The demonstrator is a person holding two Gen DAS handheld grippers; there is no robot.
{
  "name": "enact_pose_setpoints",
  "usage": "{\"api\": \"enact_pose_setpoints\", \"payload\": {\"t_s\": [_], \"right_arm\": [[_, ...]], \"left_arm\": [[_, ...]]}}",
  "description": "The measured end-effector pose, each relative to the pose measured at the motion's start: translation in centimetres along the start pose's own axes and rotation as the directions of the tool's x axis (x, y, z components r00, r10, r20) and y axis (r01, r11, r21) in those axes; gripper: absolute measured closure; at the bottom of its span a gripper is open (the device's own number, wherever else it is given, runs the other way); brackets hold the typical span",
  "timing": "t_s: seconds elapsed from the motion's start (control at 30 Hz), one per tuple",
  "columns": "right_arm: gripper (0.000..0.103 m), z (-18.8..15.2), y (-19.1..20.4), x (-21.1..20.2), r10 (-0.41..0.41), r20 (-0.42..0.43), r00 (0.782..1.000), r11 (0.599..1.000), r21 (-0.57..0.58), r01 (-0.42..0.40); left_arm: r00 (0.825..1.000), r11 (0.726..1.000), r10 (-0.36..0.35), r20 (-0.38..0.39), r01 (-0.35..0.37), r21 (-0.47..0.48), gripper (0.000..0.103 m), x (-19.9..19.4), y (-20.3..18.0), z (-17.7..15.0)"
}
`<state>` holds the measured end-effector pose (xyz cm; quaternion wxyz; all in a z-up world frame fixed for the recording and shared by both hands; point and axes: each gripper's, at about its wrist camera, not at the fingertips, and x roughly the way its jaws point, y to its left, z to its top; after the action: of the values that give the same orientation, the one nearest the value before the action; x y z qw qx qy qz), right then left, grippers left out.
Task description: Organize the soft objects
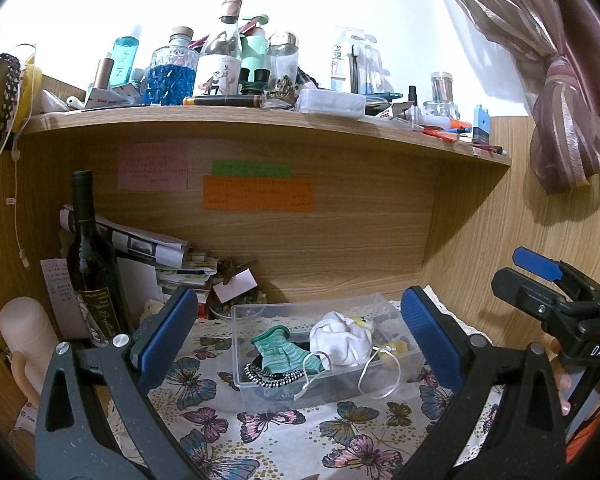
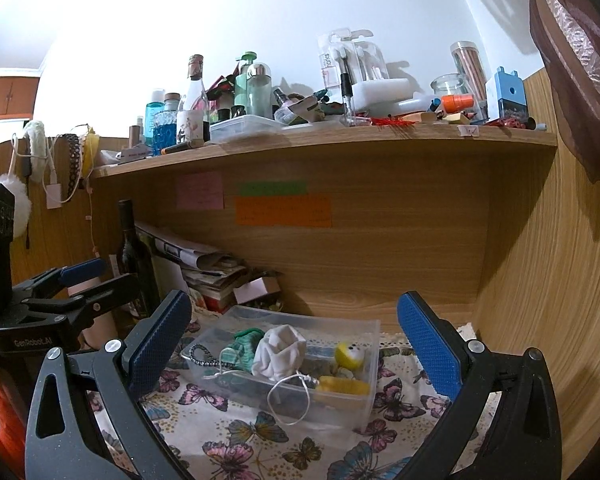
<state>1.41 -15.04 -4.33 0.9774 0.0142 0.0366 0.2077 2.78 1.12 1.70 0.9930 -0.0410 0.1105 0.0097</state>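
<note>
**Soft things in the box, both tongs wide and empty**

Far left in the left wrist view: tall dark glass wine bottle (image 1: 88,256), upright against the wooden wall, close beside the left gripper (image 1: 300,332). Left gripper spread wide, blue pads well apart, nothing held, hovering back from the clear plastic storage box (image 1: 256,390) on the butterfly-print cloth (image 1: 284,420).

Inside the box, left to right: black-and-white beaded bracelet (image 1: 272,374) at the near left corner; green striped knitted sock (image 1: 284,350) lying over it; crumpled white face mask (image 1: 342,338) near the middle, its white elastic loops (image 1: 380,376) spilling over the near wall; small yellow plush toy (image 2: 350,354) toward the right end, with another yellow soft item below it, too blurred to name.

Right gripper (image 2: 300,344) likewise fully open and empty, also short of the box. Seemingly little left to gather; no loose soft item visible on the cloth.

Risks from here:
- Elastic loops over the rim: easily snagged by a pad, dragging the mask out or tugging the light box along the cloth.
- Reaching in wide open: fingers likely to strike the box walls and tip or shove it.
- Wide leftward swing: possible knock to the bottle.
- Pinching cloth along with an item: rucked cloth, shifted box.
</note>
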Motion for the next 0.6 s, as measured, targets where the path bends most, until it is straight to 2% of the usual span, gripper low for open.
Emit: {"api": "enact_pose_setpoints", "payload": {"t_s": [0.6], "right_arm": [[0.000, 0.10, 0.03, -0.20, 0.005, 0.011, 1.000, 1.000, -0.003, -0.005]], "left_arm": [[1.000, 1.000, -0.006, 0.005, 0.006, 0.008, 0.000, -0.07, -0.05, 0.01]]}}
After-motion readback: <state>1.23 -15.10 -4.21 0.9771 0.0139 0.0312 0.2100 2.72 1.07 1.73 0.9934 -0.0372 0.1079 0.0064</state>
